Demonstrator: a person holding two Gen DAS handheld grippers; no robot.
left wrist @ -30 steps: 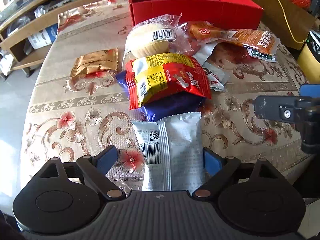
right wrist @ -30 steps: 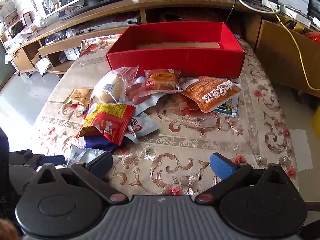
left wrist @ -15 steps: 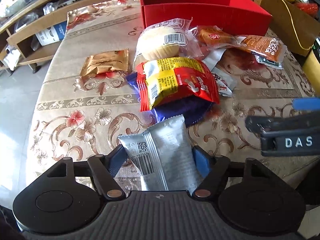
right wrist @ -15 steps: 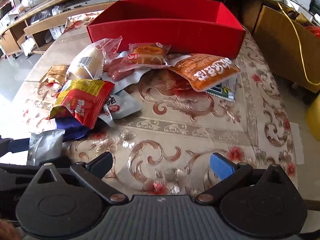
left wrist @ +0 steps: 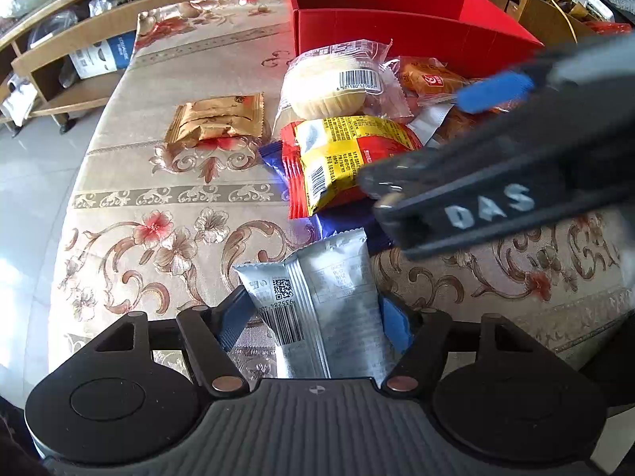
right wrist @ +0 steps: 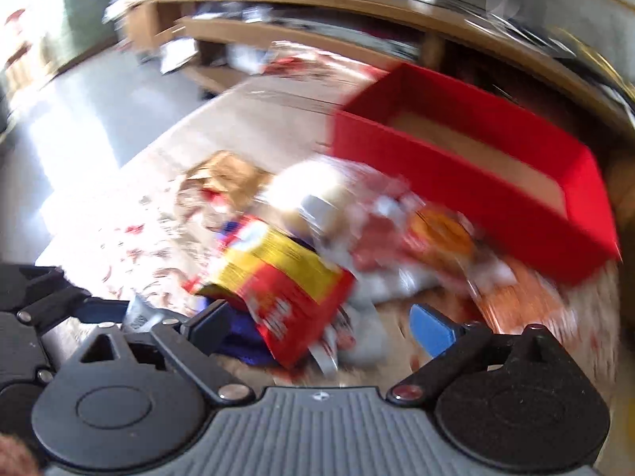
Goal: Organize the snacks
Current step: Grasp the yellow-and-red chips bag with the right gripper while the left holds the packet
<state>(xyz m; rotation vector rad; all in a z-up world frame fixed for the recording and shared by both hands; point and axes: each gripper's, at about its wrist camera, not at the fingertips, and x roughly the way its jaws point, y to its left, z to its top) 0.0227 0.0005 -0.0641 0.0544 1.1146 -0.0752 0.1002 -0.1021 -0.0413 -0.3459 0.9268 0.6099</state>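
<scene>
While both grippers pitch steeply down over the floral table (left wrist: 166,214), the right gripper (right wrist: 317,321) reaches across the snack pile, jaws spread wide around the red-yellow packet (right wrist: 285,289), pads clear. Red box (left wrist: 401,31) sits at the far edge, floor bare where visible. Left gripper (left wrist: 313,317) is closing on the silver packet (left wrist: 321,297), both pads already touching its sides.

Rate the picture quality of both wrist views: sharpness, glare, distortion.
Left wrist view: sharp on the silver packet and gold packet, fisheye-bowed edges, the right gripper smeared across it. Right wrist view: heavy motion blur, the red box and snacks streaked, floor glare blown out at left.
</scene>
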